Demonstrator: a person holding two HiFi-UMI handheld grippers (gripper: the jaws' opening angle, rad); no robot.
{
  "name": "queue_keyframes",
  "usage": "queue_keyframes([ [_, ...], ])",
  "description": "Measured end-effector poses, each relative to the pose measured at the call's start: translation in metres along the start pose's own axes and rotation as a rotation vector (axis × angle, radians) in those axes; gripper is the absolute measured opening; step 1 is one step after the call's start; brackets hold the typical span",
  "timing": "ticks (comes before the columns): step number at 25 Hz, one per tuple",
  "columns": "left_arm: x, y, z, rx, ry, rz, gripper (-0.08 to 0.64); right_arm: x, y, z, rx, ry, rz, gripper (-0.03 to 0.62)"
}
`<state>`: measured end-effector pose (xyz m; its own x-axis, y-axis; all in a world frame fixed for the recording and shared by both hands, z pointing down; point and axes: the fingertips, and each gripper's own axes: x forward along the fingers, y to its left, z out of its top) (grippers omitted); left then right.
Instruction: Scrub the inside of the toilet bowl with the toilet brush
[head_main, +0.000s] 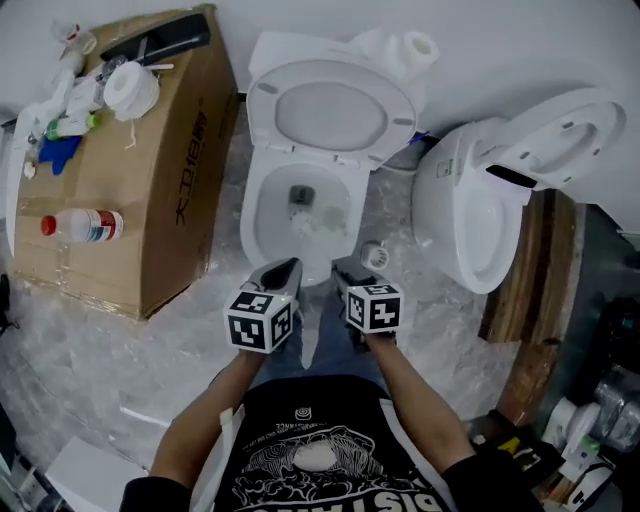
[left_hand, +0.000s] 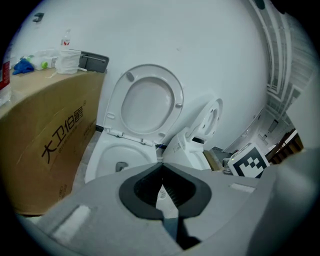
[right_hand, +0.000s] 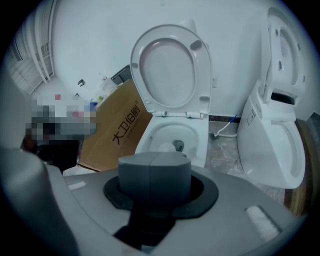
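The toilet bowl (head_main: 254, 215) stands at the far wall with its seat raised. We hold the left gripper (head_main: 283, 270) and right gripper (head_main: 350, 275) side by side at its near rim, forearms stretched forward, fingers together on nothing. A cardboard box (head_main: 170, 180) sits left, a second toilet (head_main: 460, 210) right.

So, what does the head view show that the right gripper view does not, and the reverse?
Only the head view: the person's arms and shirt. Only the right gripper view: white slats at far left, and how the right gripper stands, with jaws together and nothing between. Both: the open toilet, the second toilet beside it, and the box.
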<state>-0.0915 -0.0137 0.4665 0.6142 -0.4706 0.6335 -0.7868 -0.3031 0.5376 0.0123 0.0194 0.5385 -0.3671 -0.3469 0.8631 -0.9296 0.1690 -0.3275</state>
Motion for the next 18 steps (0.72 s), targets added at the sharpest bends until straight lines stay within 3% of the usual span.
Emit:
queue_keyframes([
  [10, -0.032, -0.049, 0.055, 0.064, -0.123, -0.011, -0.003, -0.081, 0.030, 0.062, -0.090, -0.178, 0.055, 0.150],
  [18, -0.047, -0.095, 0.086, 0.107, -0.236, 0.086, -0.003, -0.138, 0.036, 0.105, -0.212, -0.302, 0.142, 0.150],
])
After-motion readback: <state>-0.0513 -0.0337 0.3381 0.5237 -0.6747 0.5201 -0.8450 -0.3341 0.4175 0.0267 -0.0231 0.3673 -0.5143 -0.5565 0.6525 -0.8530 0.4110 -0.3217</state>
